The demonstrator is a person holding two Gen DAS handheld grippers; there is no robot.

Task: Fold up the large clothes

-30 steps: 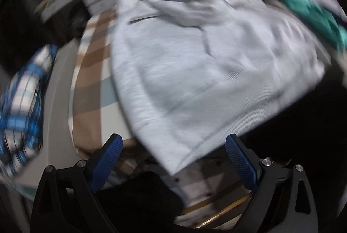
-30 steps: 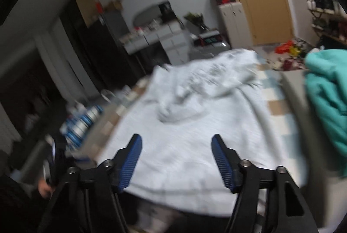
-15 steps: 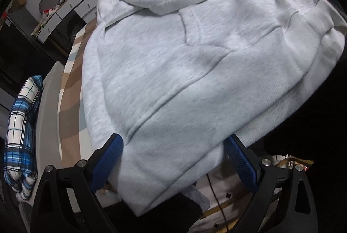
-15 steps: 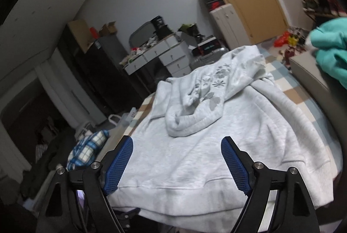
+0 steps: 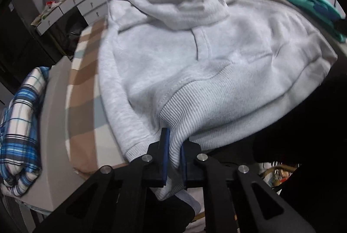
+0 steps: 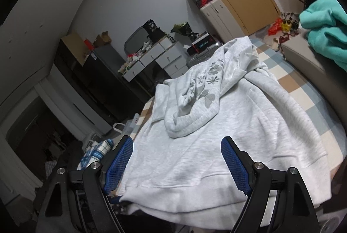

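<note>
A large light grey hoodie (image 5: 195,55) lies spread on a checked bed, hood at the far end, ribbed hem towards me. My left gripper (image 5: 173,146) is shut on the ribbed hem at its near left corner. In the right wrist view the same hoodie (image 6: 227,128) shows a flower print on its hood. My right gripper (image 6: 176,162) is open and empty, its fingers held just above the hem near the bed's front edge.
A folded blue plaid garment (image 5: 19,120) lies at the left of the bed (image 5: 82,107). A teal garment (image 5: 312,3) lies at the right, also in the right wrist view (image 6: 325,33). Drawers (image 6: 156,59), a suitcase and a door stand beyond.
My left gripper was open over the hem and has shut on its near left corner. My right gripper has moved closer to the hem and stays open.
</note>
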